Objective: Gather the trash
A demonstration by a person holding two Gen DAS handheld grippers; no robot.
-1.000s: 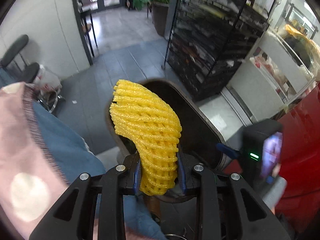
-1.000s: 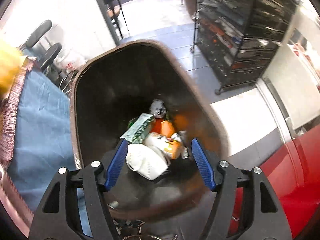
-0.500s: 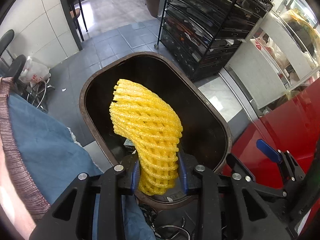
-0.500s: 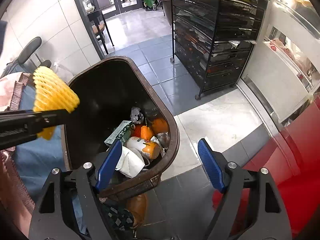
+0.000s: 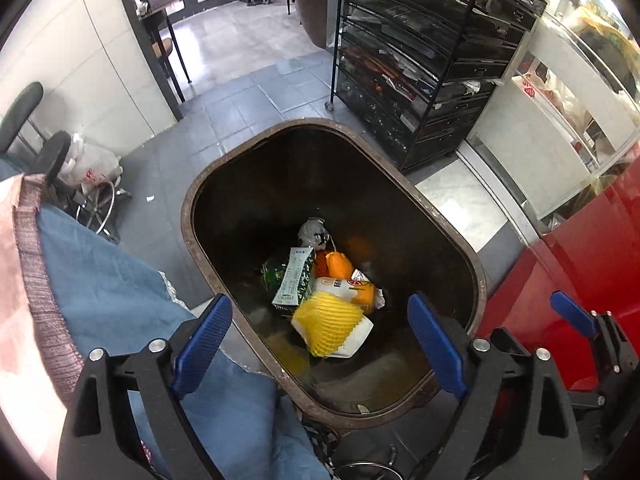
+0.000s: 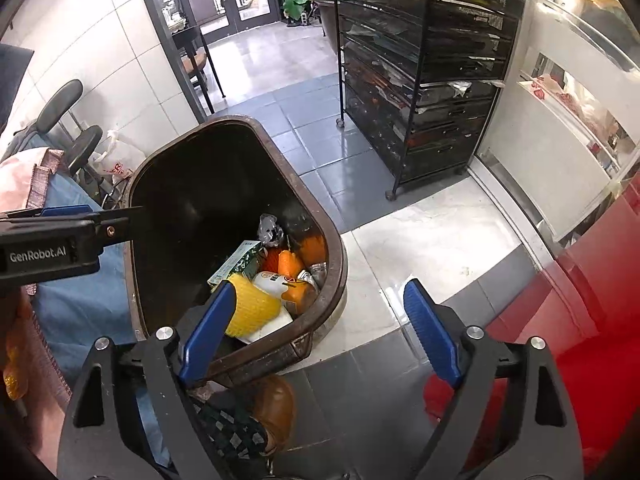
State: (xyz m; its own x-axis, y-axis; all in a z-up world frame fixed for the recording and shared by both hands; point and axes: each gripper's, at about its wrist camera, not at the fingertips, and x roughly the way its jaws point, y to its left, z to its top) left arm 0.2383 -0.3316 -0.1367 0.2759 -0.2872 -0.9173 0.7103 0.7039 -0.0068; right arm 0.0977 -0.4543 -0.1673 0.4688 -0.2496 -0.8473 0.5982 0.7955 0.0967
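A dark brown trash bin (image 5: pixel 452 236) stands on the floor below me; it also shows in the right wrist view (image 6: pixel 336 256). A yellow foam fruit net (image 5: pixel 326 322) lies inside on top of other trash; it shows in the right wrist view (image 6: pixel 252 310) too. Under it are a white mask, a green carton (image 5: pixel 294 276) and orange wrappers (image 5: pixel 340 264). My left gripper (image 5: pixel 320 340) is open and empty above the bin's near rim. My right gripper (image 6: pixel 316 332) is open and empty, to the right of the bin over the floor.
A black wire rack (image 5: pixel 420 60) stands behind the bin. A red surface (image 5: pixel 580 248) lies at the right. The person's blue-clad leg (image 5: pixel 120 288) is left of the bin, a brown shoe (image 6: pixel 272 404) at its foot. A stool (image 5: pixel 52 152) and white bag stand far left.
My left gripper opened and the yellow foam net dropped into the bin. My right gripper drew further right, away from the bin.
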